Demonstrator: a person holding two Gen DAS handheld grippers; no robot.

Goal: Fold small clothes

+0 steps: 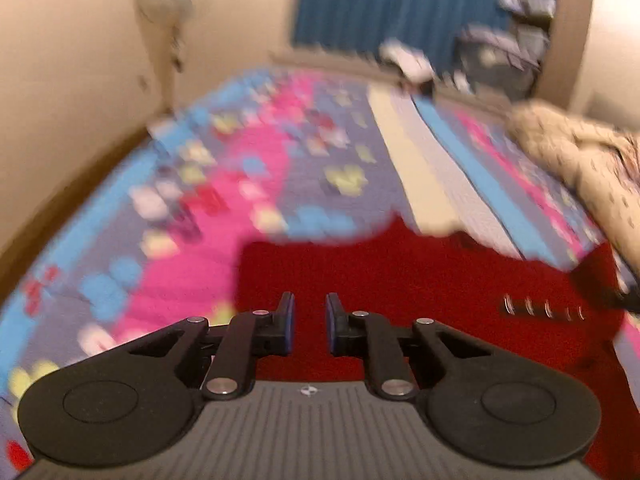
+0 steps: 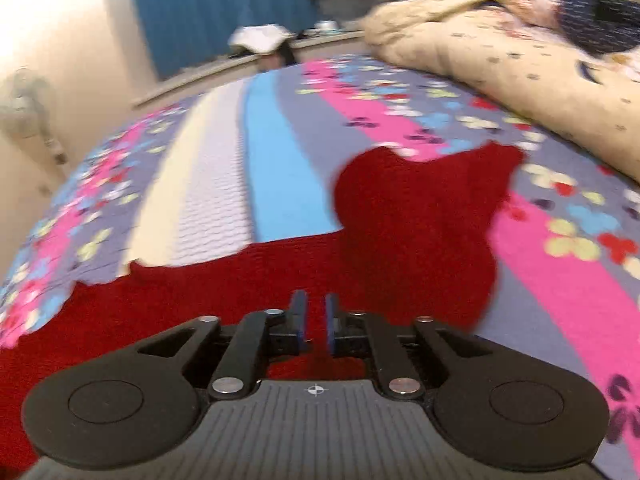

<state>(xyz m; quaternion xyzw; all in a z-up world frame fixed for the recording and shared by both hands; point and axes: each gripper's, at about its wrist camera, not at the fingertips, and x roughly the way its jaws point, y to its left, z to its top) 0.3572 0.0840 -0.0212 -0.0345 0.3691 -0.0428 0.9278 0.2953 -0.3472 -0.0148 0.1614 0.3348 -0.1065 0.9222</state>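
Nearest the lens in the left wrist view, the left claw (image 1: 310, 322) hangs over a red garment (image 1: 420, 280), its blue-padded fingers parted with a clear gap and nothing between them. Over on the right wrist view, the right claw (image 2: 316, 322) sits low above the same red garment (image 2: 400, 232); its fingers stand close together with only a narrow slit left, and whether cloth is caught there cannot be told through the blur.

Red fabric lies spread flat on the bedspread (image 2: 280, 168), filling the near foreground of both views. It looks like a fuzzy knit, deep red and plain. From the right wrist camera, a rounded lobe reaches away toward the far right, its outer edge notched, while the near part runs wide to the left with a ragged border. From the left wrist camera, a short row of small metal rings (image 1: 544, 307) sits on the cloth to the right.

Beyond the garment, the bedspread runs on in stripes of pink, sky blue, cream and grey-purple scattered with small flowers. A cream floral quilt (image 2: 500, 56) is heaped on the bed's far right side, just past the garment's far edge, with something dark blue on top of it. Farther off stand a blue curtain (image 2: 208, 8) and a pale wall.
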